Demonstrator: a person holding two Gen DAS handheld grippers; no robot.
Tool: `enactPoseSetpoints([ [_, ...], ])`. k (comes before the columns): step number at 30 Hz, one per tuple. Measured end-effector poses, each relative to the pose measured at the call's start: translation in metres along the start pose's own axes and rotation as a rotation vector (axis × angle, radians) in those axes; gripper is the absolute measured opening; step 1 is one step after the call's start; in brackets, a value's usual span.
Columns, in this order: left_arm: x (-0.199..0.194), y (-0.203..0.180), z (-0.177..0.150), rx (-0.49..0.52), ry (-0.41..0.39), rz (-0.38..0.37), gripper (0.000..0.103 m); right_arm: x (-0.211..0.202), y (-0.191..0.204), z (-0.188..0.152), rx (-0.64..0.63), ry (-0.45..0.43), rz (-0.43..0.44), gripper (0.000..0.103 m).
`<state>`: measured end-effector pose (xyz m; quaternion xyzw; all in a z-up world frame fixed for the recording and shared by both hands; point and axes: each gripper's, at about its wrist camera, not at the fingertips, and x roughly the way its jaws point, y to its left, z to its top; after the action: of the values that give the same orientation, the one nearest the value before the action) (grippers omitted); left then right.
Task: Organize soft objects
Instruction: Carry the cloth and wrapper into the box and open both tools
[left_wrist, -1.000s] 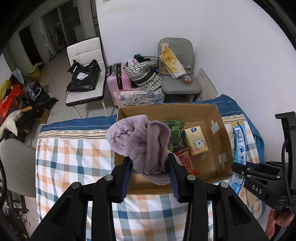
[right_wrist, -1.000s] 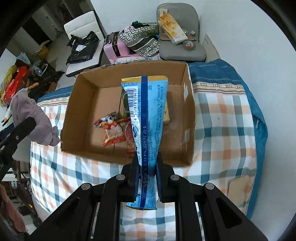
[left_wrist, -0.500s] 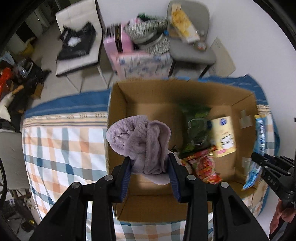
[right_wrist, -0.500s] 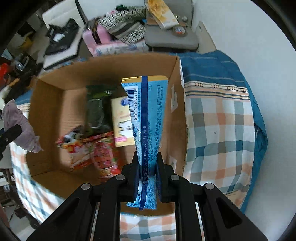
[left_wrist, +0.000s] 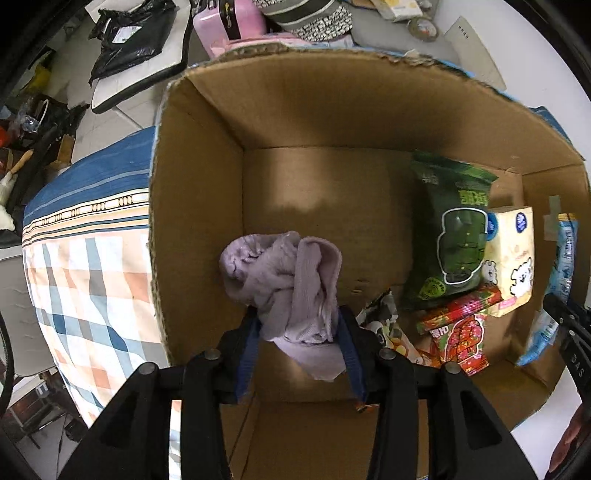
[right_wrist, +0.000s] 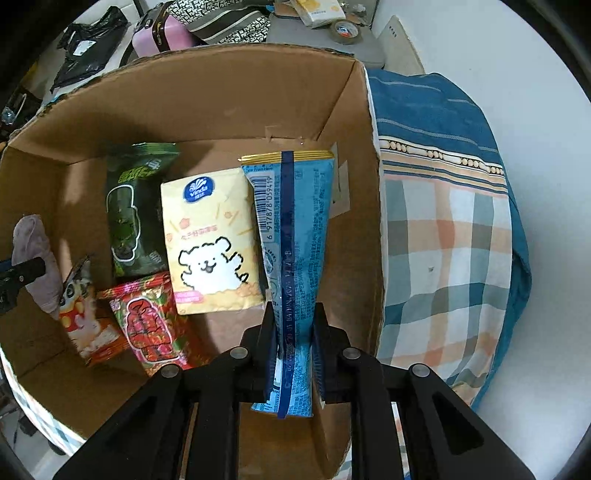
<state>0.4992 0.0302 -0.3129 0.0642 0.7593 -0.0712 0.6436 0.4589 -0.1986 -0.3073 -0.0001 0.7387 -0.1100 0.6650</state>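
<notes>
My left gripper (left_wrist: 297, 325) is shut on a crumpled lilac cloth (left_wrist: 284, 273) and holds it inside the open cardboard box (left_wrist: 195, 206), over its bare left half. My right gripper (right_wrist: 293, 325) is shut on a long blue snack packet (right_wrist: 295, 229) and holds it inside the box's right side, beside the wall (right_wrist: 354, 155). On the box floor lie a green packet (right_wrist: 133, 214), a yellow tissue pack with a white dog (right_wrist: 208, 240), a red packet (right_wrist: 147, 325) and an orange cartoon packet (right_wrist: 83, 321). The cloth also shows in the right wrist view (right_wrist: 33, 258).
The box stands on a bed with a checked cover (right_wrist: 447, 251) and blue edge (left_wrist: 99, 177). A white wall (right_wrist: 517, 92) is at the right. Beyond the box are a pink case (left_wrist: 232, 18), chairs with bags (left_wrist: 136, 37) and floor clutter.
Both grippers moved forward and down from above the bed into the box, carrying the cloth and the blue packet. The box now fills both views.
</notes>
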Motion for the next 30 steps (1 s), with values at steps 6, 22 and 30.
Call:
enactPoseSetpoints([
  [6,0.002,-0.003,0.004,-0.018,0.004,-0.003,0.045,0.002,-0.005,0.002,0.021,0.004,0.012,0.034],
  [22,-0.040,-0.001,-0.020,-0.066,-0.144,-0.022,0.098,-0.028,0.016,-0.016,0.053,-0.077,0.136,0.097],
  [30,-0.093,0.005,-0.068,-0.105,-0.312,-0.009,0.099,-0.050,0.018,-0.037,0.078,-0.153,0.179,0.102],
])
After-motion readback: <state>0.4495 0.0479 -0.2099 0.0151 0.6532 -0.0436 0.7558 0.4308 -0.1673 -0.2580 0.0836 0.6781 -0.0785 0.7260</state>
